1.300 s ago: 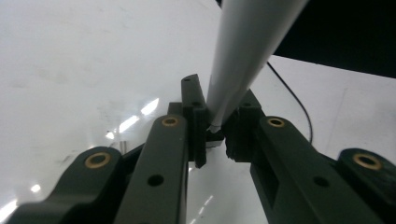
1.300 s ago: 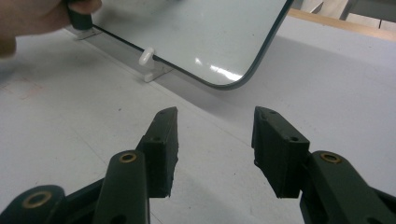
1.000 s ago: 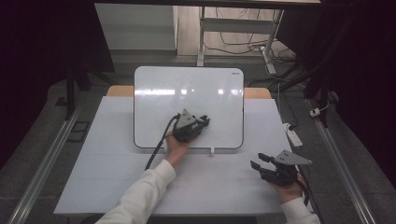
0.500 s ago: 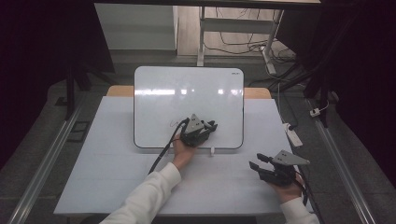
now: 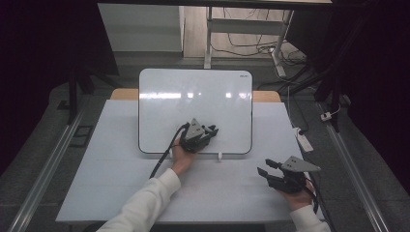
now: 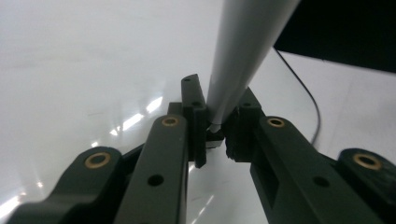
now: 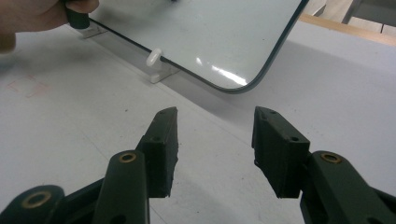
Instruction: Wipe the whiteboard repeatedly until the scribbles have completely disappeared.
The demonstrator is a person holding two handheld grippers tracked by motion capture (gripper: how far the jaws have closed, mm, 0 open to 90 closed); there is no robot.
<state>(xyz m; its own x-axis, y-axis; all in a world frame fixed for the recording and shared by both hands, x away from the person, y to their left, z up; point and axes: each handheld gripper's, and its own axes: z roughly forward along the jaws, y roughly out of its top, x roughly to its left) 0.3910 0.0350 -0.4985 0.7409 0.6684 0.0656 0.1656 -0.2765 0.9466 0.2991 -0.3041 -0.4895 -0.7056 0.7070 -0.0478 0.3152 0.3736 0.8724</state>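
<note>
worktop (image 5: 121,193) is covered in white | board (image 5: 193,101) is propped on clips (image 7: 156,65), likely for writing | left tool (image 5: 203,135) is clamped on a marker (image 6: 238,51) over the board | right tool (image 5: 275,174) is held apart, idle, above the worktop

White tabletop (image 5: 121,188) carrying a whiteboard (image 5: 193,96) on small white clips (image 7: 156,70), ahead of the fingers.

We see a pale white-topped table (image 5: 121,193) on grey carpeted floor (image 5: 43,159). Beyond the table stand white metal frame legs (image 5: 209,38) amid loose black cables (image 5: 251,43); right of it lies a white power strip (image 5: 304,140). Dark surroundings flank both sides.
</note>
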